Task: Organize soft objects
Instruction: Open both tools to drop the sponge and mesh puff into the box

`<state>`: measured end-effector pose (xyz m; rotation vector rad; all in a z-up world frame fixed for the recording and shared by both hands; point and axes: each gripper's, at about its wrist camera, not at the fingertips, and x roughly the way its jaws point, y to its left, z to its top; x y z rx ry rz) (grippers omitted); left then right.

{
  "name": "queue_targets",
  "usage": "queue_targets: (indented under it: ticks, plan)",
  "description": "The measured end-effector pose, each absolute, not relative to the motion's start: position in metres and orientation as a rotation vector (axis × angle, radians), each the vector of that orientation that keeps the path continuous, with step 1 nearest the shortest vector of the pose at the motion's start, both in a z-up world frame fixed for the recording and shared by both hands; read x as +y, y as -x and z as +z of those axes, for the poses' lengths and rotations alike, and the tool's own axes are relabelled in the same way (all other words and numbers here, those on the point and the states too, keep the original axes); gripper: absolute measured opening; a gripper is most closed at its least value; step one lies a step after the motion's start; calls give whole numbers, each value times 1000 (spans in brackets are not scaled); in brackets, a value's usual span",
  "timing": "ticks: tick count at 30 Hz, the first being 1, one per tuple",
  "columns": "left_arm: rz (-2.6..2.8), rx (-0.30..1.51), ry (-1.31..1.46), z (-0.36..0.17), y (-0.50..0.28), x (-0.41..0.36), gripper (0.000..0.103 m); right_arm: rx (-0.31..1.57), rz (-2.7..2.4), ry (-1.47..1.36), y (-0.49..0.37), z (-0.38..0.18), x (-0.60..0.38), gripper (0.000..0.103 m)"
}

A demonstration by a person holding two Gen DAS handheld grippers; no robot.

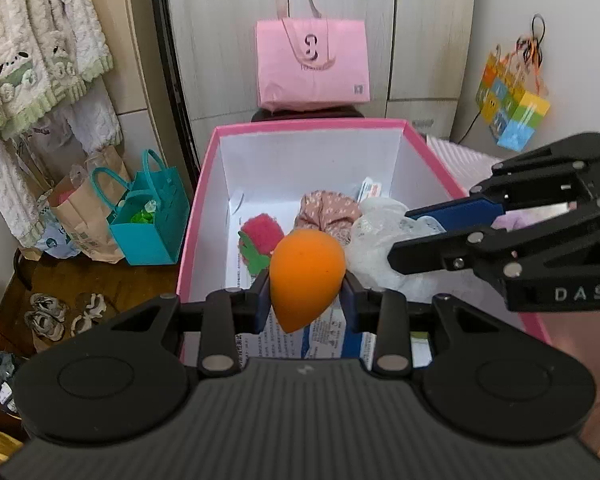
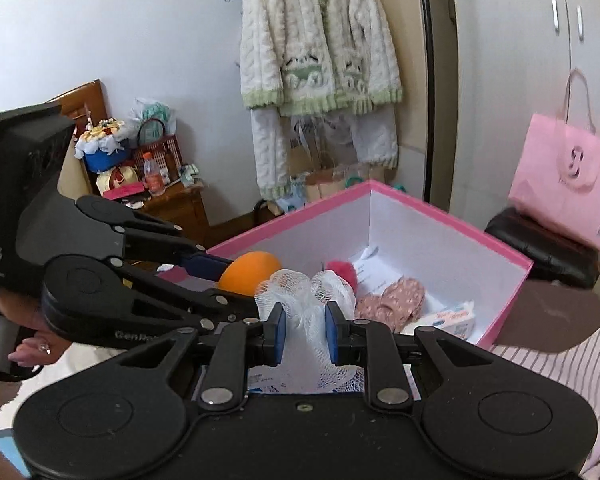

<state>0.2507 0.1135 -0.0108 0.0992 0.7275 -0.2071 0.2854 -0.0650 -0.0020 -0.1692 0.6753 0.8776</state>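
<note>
My left gripper (image 1: 306, 294) is shut on an orange egg-shaped sponge (image 1: 306, 276), held over the near edge of the pink box (image 1: 196, 208). From the right my right gripper (image 1: 400, 236) reaches over the box, shut on a white mesh bath puff (image 1: 380, 248). In the right wrist view the right gripper (image 2: 306, 334) clamps the white mesh puff (image 2: 320, 300), and the left gripper (image 2: 236, 284) holds the orange sponge (image 2: 246, 272) just left of it. Inside the pink box (image 2: 440, 220) lie a red fuzzy item (image 1: 262, 234), a pink floral scrunchie (image 1: 326, 212) and a tissue pack (image 2: 452, 320).
A pink tote bag (image 1: 312, 64) stands on a dark stool behind the box. A teal bag (image 1: 148, 216) and a brown paper bag (image 1: 80, 212) sit on the floor at the left, near shoes (image 1: 56, 316). A fluffy cardigan (image 2: 320, 52) hangs on the wall. Striped bedding (image 2: 548, 376) lies at the right.
</note>
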Motion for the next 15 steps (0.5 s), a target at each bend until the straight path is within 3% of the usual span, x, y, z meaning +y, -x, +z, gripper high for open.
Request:
queue_targets:
  ticks: [3, 6, 9, 11, 15]
  plan:
    - [-190, 753, -121, -17, -258, 112, 38, 713, 859, 170, -294, -8, -63, 25]
    - [-171, 757, -132, -18, -259, 111, 47, 727, 847, 168, -299, -11, -59, 32]
    - [-163, 736, -143, -15, -253, 111, 61, 717, 828, 182, -296, -11, -58, 45]
    - [-167, 738, -127, -12, -248, 113, 63, 701, 818, 202, -291, -8, -58, 55]
    - [-187, 727, -87, -10, -229, 118, 64, 687, 788, 254, -277, -2, -60, 55]
